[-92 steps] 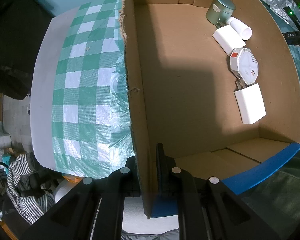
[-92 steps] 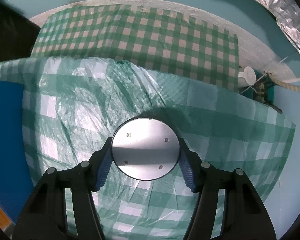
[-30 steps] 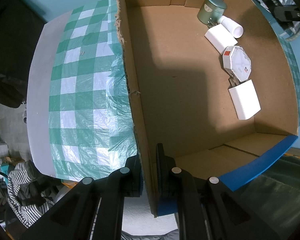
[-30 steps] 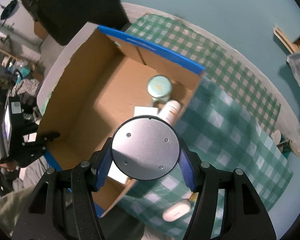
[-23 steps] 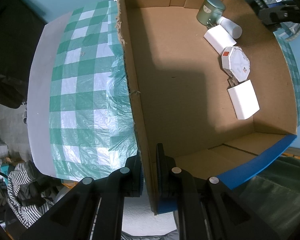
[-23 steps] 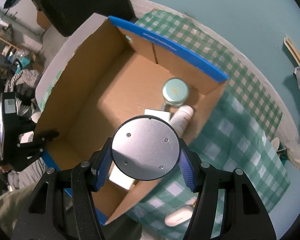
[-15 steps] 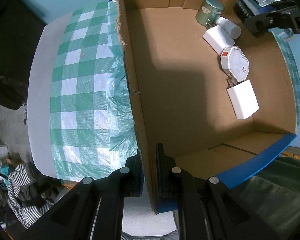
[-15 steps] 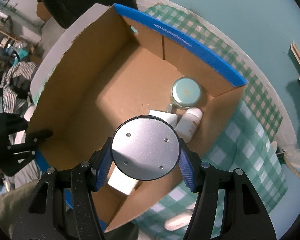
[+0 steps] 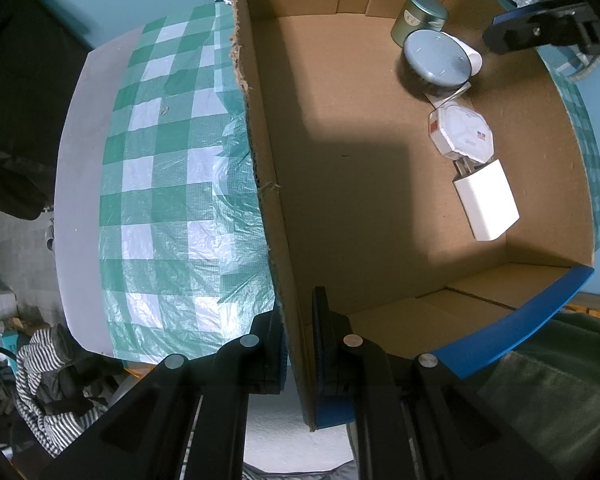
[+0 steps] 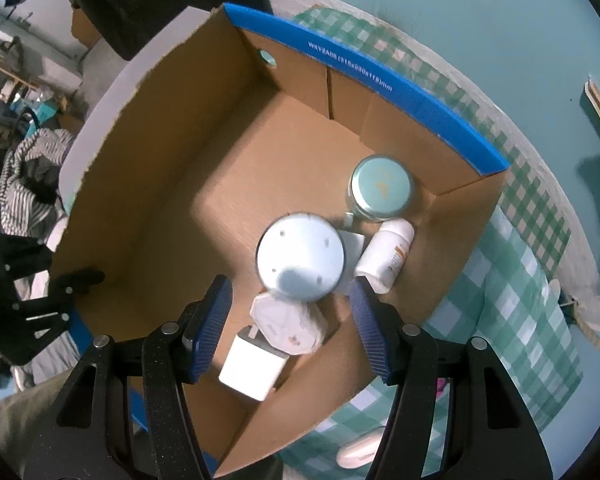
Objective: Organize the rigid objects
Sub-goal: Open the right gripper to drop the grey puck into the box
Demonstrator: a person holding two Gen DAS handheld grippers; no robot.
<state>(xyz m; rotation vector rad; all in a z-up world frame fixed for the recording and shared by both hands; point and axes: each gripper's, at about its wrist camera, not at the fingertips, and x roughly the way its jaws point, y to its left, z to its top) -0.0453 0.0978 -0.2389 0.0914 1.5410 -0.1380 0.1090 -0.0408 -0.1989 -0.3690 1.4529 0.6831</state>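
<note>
Two grippers are shown at the box (image 9: pixel 360 200). The left gripper (image 9: pixel 300 320) has its fingers clamped on the box's near wall, at the bottom centre of its view. The right gripper (image 10: pixel 291 284) points down into the box with its fingers apart. They hold nothing, and the disc (image 10: pixel 300 256) lies free below them, blurred. It appears propped on a white block, beside the tin (image 10: pixel 382 188) and the bottle (image 10: pixel 388 254). Whether it has settled cannot be told. The step is judged to be the release. The wall should be held steady, the fingers kept spread, and the right gripper raised straight, clear of the rim. A tilted disc may need nudging toward bare floor at centre left.
</note>
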